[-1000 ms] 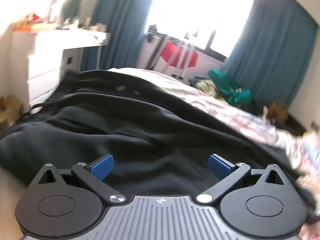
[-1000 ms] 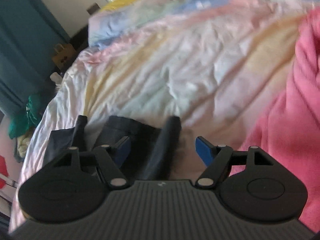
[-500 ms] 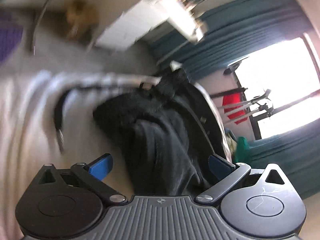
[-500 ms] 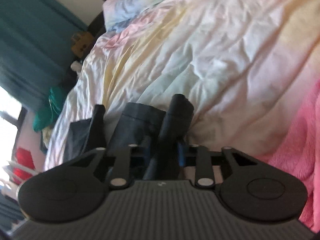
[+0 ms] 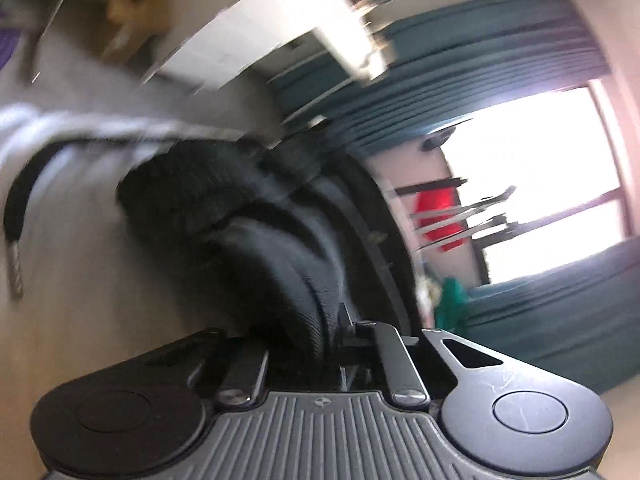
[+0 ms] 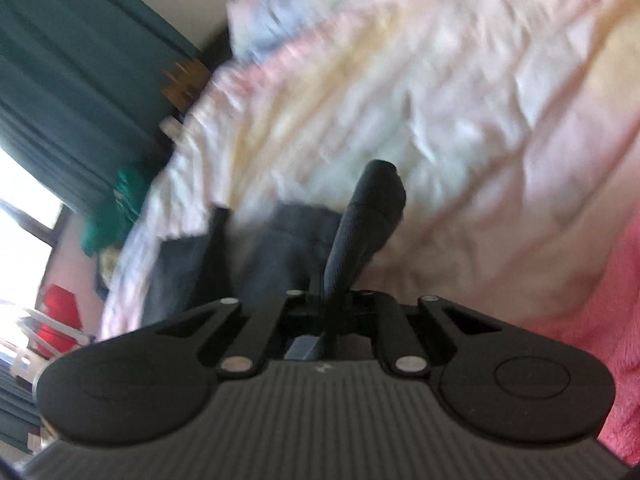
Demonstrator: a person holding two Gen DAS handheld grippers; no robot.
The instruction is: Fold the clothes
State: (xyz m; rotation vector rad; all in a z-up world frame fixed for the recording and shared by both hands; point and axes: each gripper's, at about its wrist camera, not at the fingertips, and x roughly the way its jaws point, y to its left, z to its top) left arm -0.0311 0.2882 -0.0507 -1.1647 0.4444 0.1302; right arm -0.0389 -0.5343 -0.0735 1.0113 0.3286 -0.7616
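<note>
A black garment [image 5: 256, 216] with a drawstring [image 5: 16, 216] lies bunched in the left wrist view, tilted and blurred. My left gripper [image 5: 320, 336] is shut on a thick fold of it, the cloth running out between the jaws. In the right wrist view my right gripper [image 6: 332, 304] is shut on a dark rolled edge of the same black garment [image 6: 360, 224], which sticks up ahead over the pastel bedsheet [image 6: 460, 100]. More dark cloth [image 6: 248, 264] lies flat to the left of that edge.
A pink fleecy item [image 6: 600, 340] lies on the bed at the right. Teal curtains [image 5: 540, 312], a bright window [image 5: 532, 184], a white dresser [image 5: 256, 44] and a red item on a rack [image 5: 436, 216] stand beyond the bed. Green clothing [image 6: 116, 208] lies on the floor.
Both grippers went from open to shut on the black garment. The left view swung and tilted steeply over the garment's bunched end. The right gripper closed on the rolled edge first.
</note>
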